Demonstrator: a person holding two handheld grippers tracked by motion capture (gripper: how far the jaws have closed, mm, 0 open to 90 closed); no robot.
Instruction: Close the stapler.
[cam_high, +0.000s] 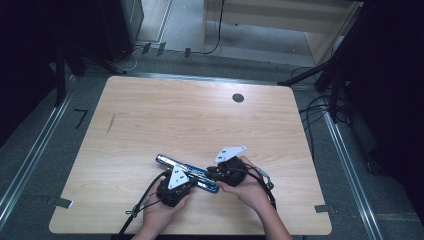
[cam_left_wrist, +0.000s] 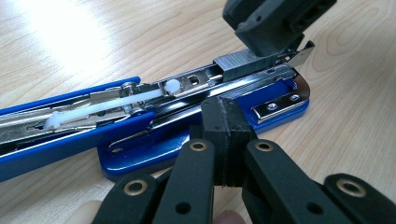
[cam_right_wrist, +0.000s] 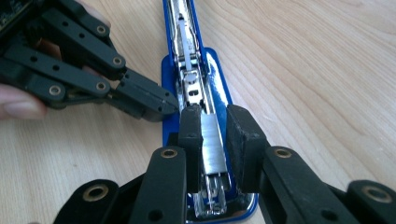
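In the lower middle of the high view a blue stapler (cam_high: 186, 173) lies swung open on the wooden table (cam_high: 190, 115), both grippers at it. The left gripper (cam_left_wrist: 223, 140) has its jaws pressed together, their tips against the stapler's base, seemingly steadying it. The right gripper (cam_right_wrist: 215, 140) has its jaws parted around a strip of staples (cam_right_wrist: 212, 144) sitting in the magazine channel. Loading looks nearly done; what seems left is seating the strip and folding the stapler shut
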